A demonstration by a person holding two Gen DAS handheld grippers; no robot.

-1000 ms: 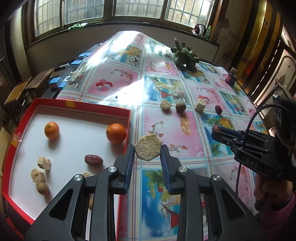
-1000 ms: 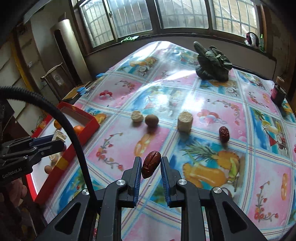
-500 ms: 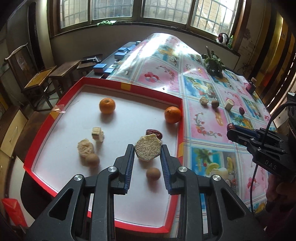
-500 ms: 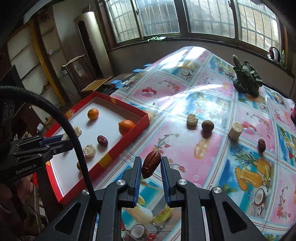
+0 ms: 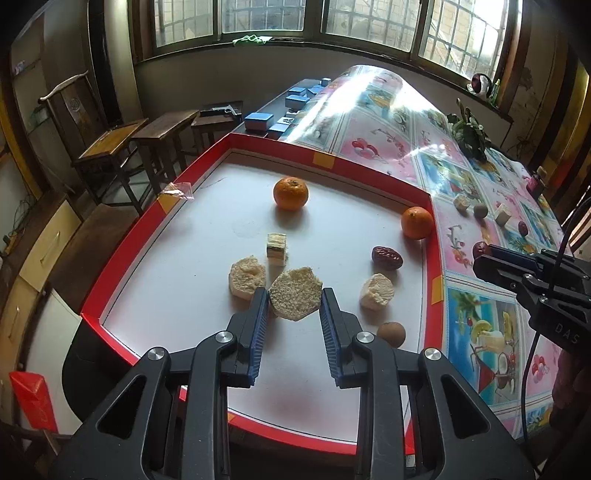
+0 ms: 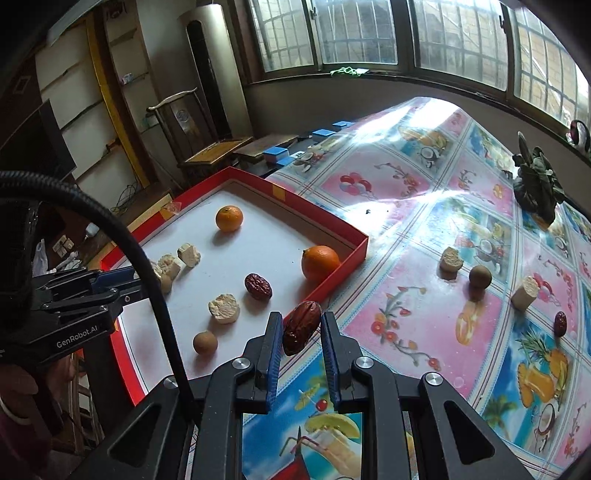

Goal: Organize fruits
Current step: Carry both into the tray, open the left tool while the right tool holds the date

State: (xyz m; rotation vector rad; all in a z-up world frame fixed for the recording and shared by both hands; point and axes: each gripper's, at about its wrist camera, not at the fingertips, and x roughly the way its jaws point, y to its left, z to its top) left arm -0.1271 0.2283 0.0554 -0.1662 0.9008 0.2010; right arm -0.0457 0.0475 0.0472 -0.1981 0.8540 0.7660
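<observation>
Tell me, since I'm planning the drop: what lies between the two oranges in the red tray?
Nothing: bare white tray floor separates the far orange from the rim-side orange, clearest in the left wrist view.

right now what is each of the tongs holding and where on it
Left tongs: a pale, rough, round fruit slice, pinched at its two side edges. Right tongs: a dark red wrinkled date, pinched across its middle.

The left wrist view looks forward and steeply down from close above the red tray (image 5: 436, 258), the windows (image 5: 258, 18) behind. The right wrist view looks from beside the tray (image 6: 332, 284), over the tablecloth (image 6: 424, 206). Both share the tray, the tablecloth and the windows.
</observation>
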